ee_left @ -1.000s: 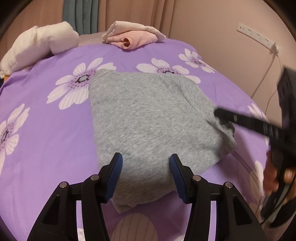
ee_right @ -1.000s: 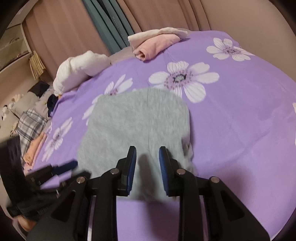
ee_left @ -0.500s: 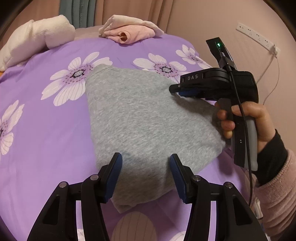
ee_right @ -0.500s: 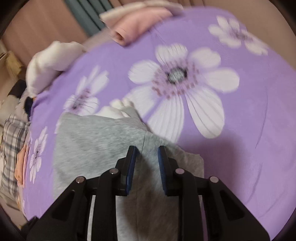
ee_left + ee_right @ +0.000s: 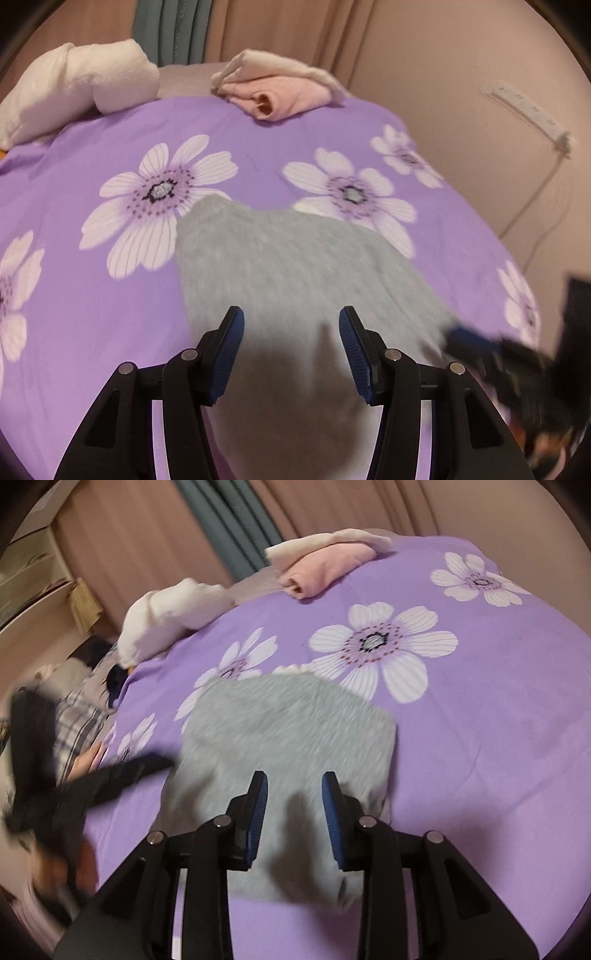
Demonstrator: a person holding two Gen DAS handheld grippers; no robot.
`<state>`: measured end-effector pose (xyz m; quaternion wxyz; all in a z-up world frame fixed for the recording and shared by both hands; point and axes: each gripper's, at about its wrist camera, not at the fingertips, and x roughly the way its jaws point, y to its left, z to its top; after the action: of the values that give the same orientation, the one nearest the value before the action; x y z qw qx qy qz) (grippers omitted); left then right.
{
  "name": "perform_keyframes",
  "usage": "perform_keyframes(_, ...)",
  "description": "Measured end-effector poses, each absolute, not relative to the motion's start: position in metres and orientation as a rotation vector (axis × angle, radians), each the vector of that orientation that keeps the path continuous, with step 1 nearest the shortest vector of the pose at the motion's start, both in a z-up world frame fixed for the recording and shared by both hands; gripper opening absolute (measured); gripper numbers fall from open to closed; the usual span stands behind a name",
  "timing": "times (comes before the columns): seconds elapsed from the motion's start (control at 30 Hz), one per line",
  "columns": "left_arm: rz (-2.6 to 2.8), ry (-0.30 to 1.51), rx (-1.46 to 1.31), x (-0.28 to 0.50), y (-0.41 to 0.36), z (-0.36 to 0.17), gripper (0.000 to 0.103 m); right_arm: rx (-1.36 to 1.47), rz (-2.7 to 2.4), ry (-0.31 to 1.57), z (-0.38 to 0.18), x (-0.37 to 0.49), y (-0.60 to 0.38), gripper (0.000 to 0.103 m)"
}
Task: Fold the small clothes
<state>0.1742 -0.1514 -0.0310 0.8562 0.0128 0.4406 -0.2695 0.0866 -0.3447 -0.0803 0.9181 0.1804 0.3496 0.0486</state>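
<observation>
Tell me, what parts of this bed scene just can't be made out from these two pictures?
- Left wrist view: the right gripper is a motion-blurred streak, cut off by the edge.
- Right wrist view: the left gripper is equally smeared.
- The grey garment: near edge hidden behind the left gripper; blur hides its folds.
- Right wrist view: the plaid fabric beside the bed is blurred, partly blocked.

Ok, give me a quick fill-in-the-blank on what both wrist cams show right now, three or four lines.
1. The folded garment between the fingers of the left gripper is ____ in colour.
2. The bedsheet is purple with white ____.
3. The right gripper has its jaws ____, holding nothing.
4. The rolled garment at the bed's far edge is ____.

Missing words: grey; flowers; open; pink
</observation>
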Motion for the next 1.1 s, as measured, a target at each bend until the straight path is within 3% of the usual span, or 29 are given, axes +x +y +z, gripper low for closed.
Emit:
perform_keyframes(0.43,-0.484,1.065,0.193,0.222,-0.178,-0.069,0.052,0.269,0.061,0.787,-0.11,0.086,-0.332,0.027)
perform_keyframes(0.87,-0.511,0.962,0.173,0.162,-0.161,-0.037,0.052,0.36,0.055,0.777,-0.111,0.079,-0.336,0.027)
perform_keyframes(1.1,-0.498,1.042,0.234,0.169,-0.17,-0.069,0.052,0.364,0.045,0.77,-0.112,0.074,-0.332,0.027)
